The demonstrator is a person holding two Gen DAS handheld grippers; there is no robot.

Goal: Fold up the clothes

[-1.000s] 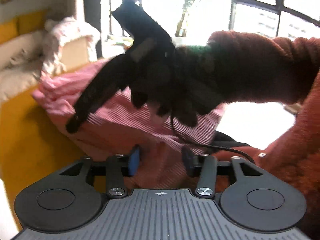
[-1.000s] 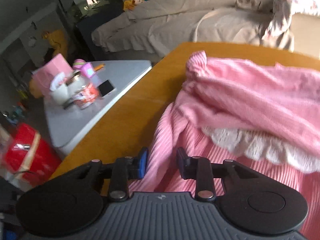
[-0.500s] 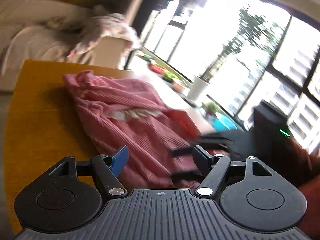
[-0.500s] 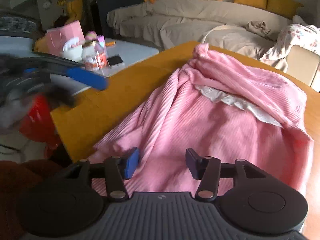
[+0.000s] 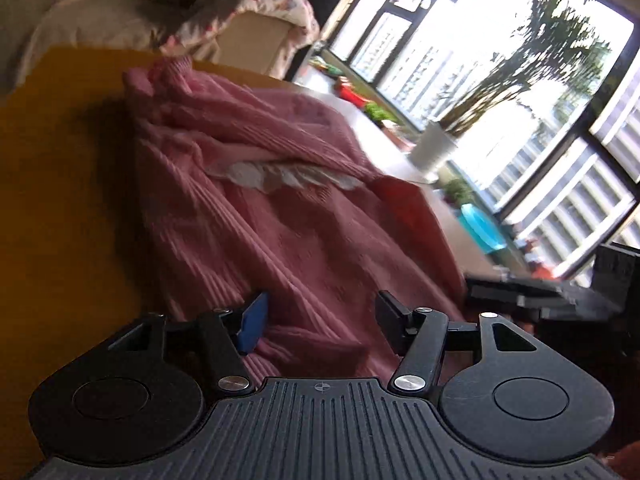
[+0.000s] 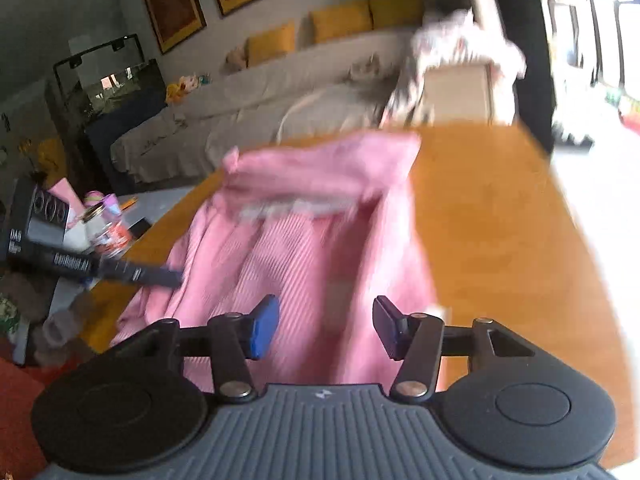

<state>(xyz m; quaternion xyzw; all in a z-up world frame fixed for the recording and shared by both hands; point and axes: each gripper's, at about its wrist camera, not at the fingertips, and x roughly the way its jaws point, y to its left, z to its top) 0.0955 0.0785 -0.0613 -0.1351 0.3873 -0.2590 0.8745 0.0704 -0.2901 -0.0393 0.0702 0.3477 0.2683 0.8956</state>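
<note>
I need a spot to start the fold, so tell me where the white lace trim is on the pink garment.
The white lace trim runs across the far half of the pink garment on the yellow table, just under a folded-over pink layer, ahead of both grippers.

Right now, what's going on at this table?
A person holds a tool in each hand over a pink ribbed garment lying crumpled on a yellow table. Both the left tool and the right tool are open at the garment's near edge, gripping nothing. No fold is made yet; white lace trim shows under a bunched upper layer.
</note>
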